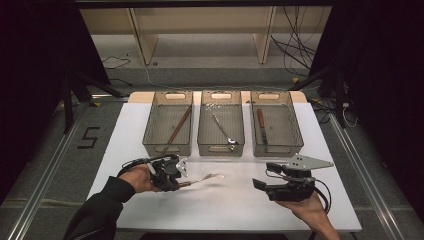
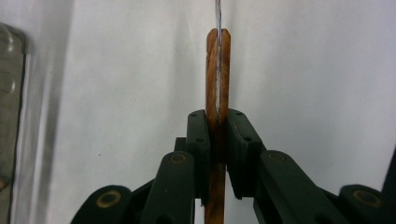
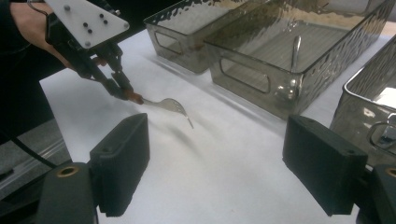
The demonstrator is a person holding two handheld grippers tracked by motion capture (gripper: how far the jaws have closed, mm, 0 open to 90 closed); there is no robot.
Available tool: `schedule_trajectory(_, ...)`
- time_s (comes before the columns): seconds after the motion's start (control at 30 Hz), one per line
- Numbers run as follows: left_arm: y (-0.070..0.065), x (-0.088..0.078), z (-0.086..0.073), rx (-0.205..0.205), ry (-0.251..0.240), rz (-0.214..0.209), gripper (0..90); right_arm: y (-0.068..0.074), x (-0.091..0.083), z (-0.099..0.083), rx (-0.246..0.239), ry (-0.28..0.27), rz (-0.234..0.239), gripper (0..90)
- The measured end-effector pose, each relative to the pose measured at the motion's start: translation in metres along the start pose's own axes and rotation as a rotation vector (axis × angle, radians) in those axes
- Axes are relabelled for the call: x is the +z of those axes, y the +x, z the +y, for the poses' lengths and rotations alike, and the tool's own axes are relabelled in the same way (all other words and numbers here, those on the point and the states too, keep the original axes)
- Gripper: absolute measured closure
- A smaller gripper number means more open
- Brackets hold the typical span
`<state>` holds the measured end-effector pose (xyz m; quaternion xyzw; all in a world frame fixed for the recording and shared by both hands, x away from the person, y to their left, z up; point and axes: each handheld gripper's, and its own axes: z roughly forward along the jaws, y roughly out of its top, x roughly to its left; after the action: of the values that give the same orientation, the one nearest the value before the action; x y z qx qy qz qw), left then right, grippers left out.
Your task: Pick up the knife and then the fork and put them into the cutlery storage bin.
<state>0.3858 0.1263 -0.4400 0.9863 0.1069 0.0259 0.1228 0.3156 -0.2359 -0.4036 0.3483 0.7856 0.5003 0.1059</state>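
Plainly, the one piece of writing that can be read is a dark figure 5 [image 1: 88,137] marked on the grey floor, to the left of the white table [image 1: 235,205]; the trays and tools carry no label that can be made out.

The fork [image 1: 202,179] has a wooden handle and a metal head. In the high view it sticks out to the right from the left gripper [image 1: 181,176], with its tines towards the middle of the table and in front of the centre tray [image 1: 220,123]. In the left gripper view the two black jaws are pressed together on the wooden handle [image 2: 218,70], one pad on each side, and the handle runs straight on past the pads with a thin metal strip down its middle. From the right gripper view the fork [image 3: 169,105] appears lifted, its tines curving down above a shadow on the table; whether the tips touch the surface cannot be told.

The right gripper [image 1: 262,176] is held over the table to the right of the fork, well apart from it, in front of the right tray [image 1: 276,122]. Its jaws stand wide apart with nothing between them, and in its own view the fork lies beyond and between the two pads.

Three clear trays stand in a row at the far side of the table. The left tray [image 1: 168,122] holds brown chopsticks [image 1: 177,128], the centre tray a metal spoon [image 1: 223,131], the right tray a knife [image 1: 262,127] with a brown handle.
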Motion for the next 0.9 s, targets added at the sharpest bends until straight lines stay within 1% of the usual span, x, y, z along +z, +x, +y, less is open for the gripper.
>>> schedule_trajectory(0.03,0.000,-0.001,0.002,-0.009,0.002,-0.008,80.3,0.002,0.000,0.000,-0.008,-0.001,-0.005,23.4)
schedule_trajectory(0.07,0.000,-0.002,0.003,-0.023,-0.008,-0.015,80.2,0.004,0.000,0.000,-0.020,-0.005,-0.014,23.4)
schedule_trajectory(0.1,-0.001,-0.003,0.005,-0.047,-0.026,-0.023,80.2,0.006,0.001,0.001,-0.038,-0.006,-0.016,23.3)
schedule_trajectory(0.17,-0.001,-0.006,0.009,-0.076,-0.047,-0.049,80.2,0.012,0.003,0.001,-0.072,-0.008,-0.020,23.2)
schedule_trajectory(0.23,-0.002,-0.008,0.012,-0.086,-0.045,-0.062,80.2,0.019,0.005,0.001,-0.106,-0.011,-0.018,23.1)
schedule_trajectory(0.3,-0.003,-0.010,0.015,-0.092,-0.045,-0.066,80.2,0.026,0.009,0.001,-0.144,-0.012,-0.015,23.1)
schedule_trajectory(0.33,-0.004,-0.010,0.017,-0.101,-0.054,-0.073,80.2,0.030,0.011,0.001,-0.171,-0.005,-0.021,23.1)
schedule_trajectory(0.47,-0.007,-0.010,0.023,-0.087,-0.024,-0.095,80.2,0.045,0.021,0.000,-0.279,0.018,-0.034,23.1)
schedule_trajectory(0.53,-0.008,-0.011,0.025,-0.095,-0.029,-0.105,80.2,0.054,0.027,-0.001,-0.334,0.022,-0.039,23.1)
schedule_trajectory(0.6,-0.010,-0.013,0.028,-0.099,-0.039,-0.105,80.2,0.064,0.035,-0.001,-0.405,0.027,-0.048,23.2)
schedule_trajectory(0.67,-0.010,-0.015,0.031,-0.101,-0.041,-0.106,80.2,0.075,0.043,-0.001,-0.484,0.036,-0.069,23.7)
schedule_trajectory(0.7,-0.011,-0.016,0.032,-0.106,-0.047,-0.109,80.2,0.081,0.047,-0.001,-0.527,0.040,-0.081,23.9)
schedule_trajectory(0.8,-0.013,-0.019,0.037,-0.095,-0.051,-0.111,80.2,0.096,0.060,-0.002,-0.653,0.064,-0.108,25.1)
schedule_trajectory(0.83,-0.014,-0.019,0.039,-0.102,-0.055,-0.112,80.2,0.100,0.065,-0.002,-0.694,0.072,-0.113,25.6)
schedule_trajectory(0.87,-0.014,-0.020,0.041,-0.097,-0.052,-0.112,80.2,0.105,0.069,-0.003,-0.730,0.087,-0.126,25.8)
schedule_trajectory(0.9,-0.015,-0.021,0.043,-0.100,-0.053,-0.114,80.2,0.109,0.073,-0.005,-0.783,0.098,-0.150,26.0)
